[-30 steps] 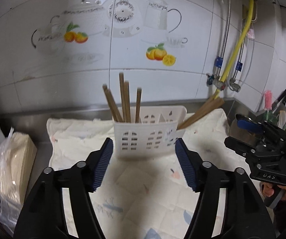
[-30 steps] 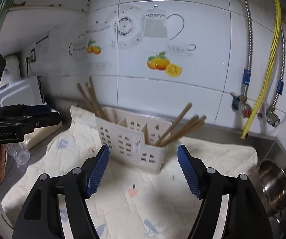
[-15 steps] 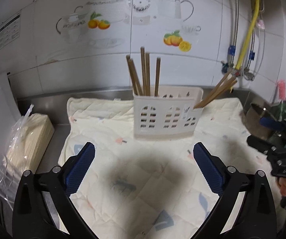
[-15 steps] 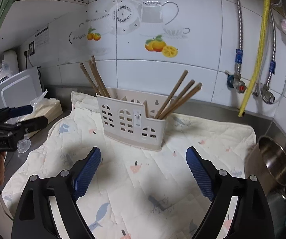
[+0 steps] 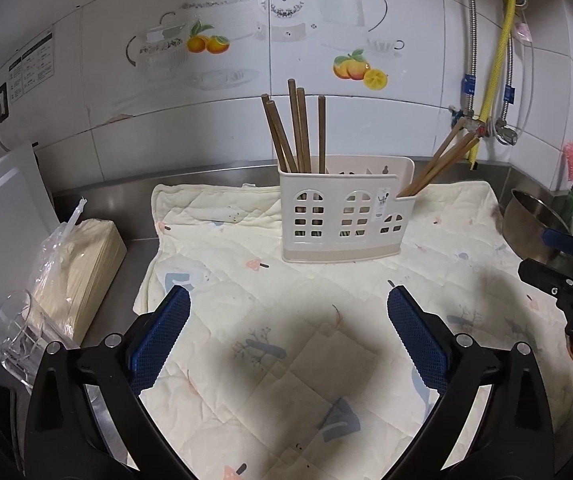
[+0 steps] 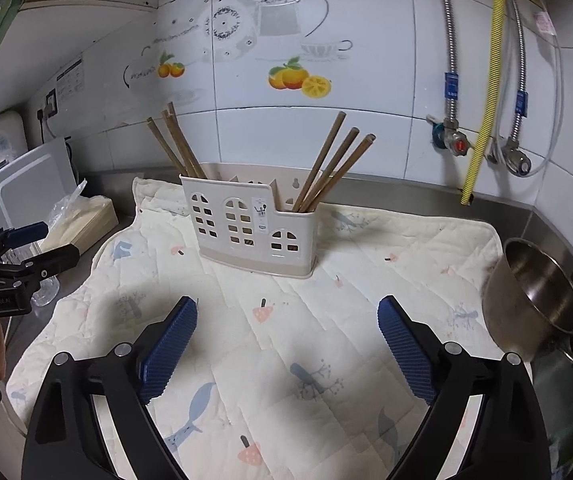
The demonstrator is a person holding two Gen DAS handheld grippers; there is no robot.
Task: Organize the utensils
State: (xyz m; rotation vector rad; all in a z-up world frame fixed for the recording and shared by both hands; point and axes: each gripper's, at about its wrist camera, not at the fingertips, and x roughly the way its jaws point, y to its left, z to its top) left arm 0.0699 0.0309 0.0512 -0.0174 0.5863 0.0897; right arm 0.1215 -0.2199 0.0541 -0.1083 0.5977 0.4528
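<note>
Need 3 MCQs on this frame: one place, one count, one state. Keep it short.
1. The caddy stands on:
A. a quilted mat
B. bare steel
C. a tray

2. Chopsticks leaning from the caddy's low end compartment:
A. one
B. three
C. six

3. The left gripper:
A. shut on a chopstick
B. shut on the caddy
C. open, holding nothing

Key: 1 A, the printed mat lies under it. 2 B, the right wrist view shows three tips there. 3 C, only mat shows between its jaws.

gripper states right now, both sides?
Left gripper: open, nothing between its jaws.
Right gripper: jaws opening, nothing between them.
</note>
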